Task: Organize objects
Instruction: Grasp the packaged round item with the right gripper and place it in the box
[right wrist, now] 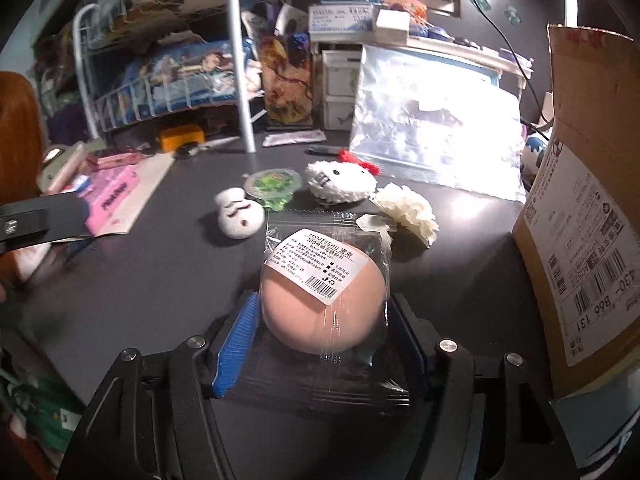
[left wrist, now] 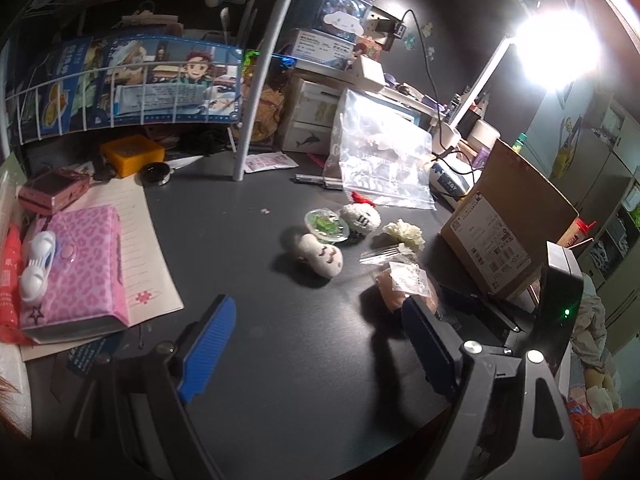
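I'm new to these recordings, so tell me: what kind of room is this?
Probably a bedroom or dorm desk: a dark desktop under a bright desk lamp, a wire shelf with anime posters, and small plush toys.

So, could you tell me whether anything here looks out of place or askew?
Nothing looks spilled or damaged. The white plush toy lies tipped on its side on the desk, beside the small green-filled tub.
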